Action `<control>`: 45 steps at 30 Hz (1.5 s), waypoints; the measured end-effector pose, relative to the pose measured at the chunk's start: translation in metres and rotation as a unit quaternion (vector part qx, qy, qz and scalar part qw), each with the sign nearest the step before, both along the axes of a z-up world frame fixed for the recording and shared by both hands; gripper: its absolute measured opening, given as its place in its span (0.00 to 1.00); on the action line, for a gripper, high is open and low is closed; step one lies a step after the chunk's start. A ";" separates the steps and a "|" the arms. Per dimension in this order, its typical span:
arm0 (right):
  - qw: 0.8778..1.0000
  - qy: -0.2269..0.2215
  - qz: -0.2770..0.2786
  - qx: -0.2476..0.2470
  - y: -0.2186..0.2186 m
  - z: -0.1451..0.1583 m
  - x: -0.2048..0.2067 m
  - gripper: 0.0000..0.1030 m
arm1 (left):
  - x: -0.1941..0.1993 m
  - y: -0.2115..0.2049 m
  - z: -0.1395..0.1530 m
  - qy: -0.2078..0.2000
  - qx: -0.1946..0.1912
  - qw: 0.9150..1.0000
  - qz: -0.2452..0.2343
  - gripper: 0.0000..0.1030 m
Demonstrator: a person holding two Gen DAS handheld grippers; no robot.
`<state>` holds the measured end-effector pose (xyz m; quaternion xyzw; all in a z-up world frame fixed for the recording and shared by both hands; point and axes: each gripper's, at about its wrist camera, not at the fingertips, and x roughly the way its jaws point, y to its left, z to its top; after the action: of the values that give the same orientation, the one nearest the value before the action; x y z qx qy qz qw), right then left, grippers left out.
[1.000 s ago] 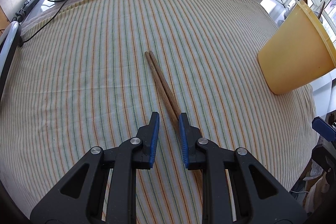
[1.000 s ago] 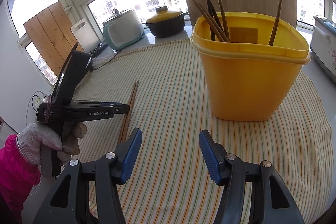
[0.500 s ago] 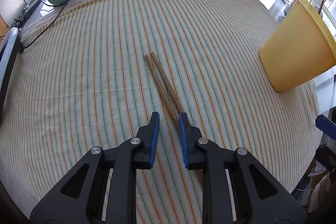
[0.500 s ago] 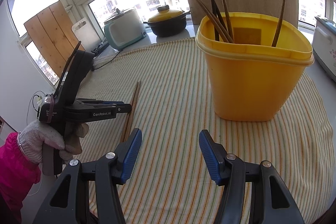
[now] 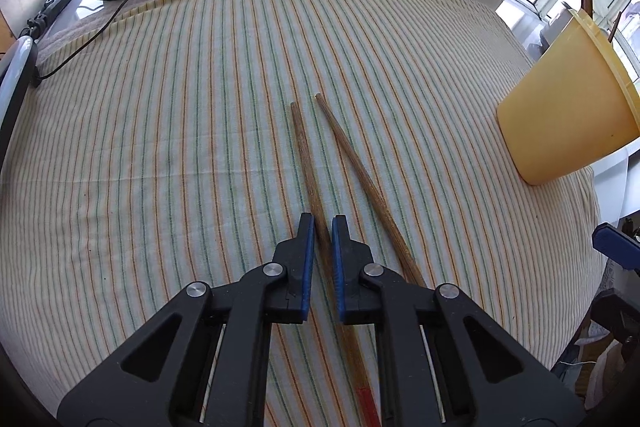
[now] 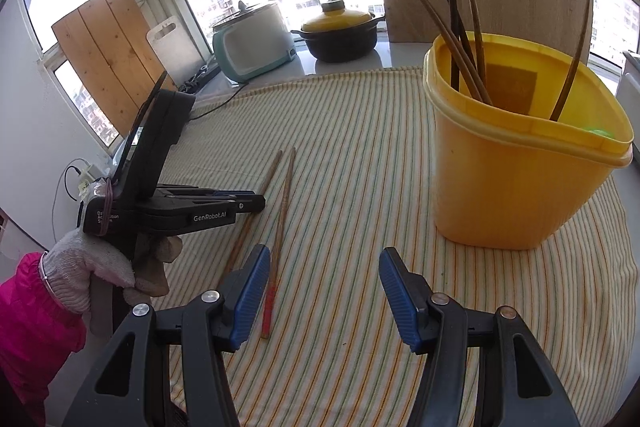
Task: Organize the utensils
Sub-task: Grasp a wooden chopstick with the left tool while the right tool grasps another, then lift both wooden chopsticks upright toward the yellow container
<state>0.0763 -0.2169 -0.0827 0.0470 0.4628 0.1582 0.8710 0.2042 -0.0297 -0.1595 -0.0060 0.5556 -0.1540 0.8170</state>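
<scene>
Sideways, "GenRobot.AI" reads along the left gripper (image 6: 256, 205) body.

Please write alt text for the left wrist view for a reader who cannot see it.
The left gripper has its blue pads closed around one wooden chopstick on a striped tablecloth; a second chopstick lies beside it, angled apart. A yellow bin stands at right.

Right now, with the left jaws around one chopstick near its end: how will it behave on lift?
The chopstick looks like stiff wood, so probably no flex. Gripped far from its middle, it may droop or pivot between the left gripper jaws. Thin and round-looking, it could roll on the striped cloth if dropped.
</scene>
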 end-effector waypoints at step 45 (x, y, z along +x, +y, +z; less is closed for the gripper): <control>0.986 0.118 0.059 -0.097 0.103 -0.064 0.115 0.04 | -0.022 0.070 0.017 -0.008 -0.077 0.996 0.051 0.05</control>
<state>0.1910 -0.1138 -0.1469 -0.0466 0.5778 0.1565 0.7997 0.1824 0.0408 -0.1421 -0.0955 0.5344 -0.1544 0.8255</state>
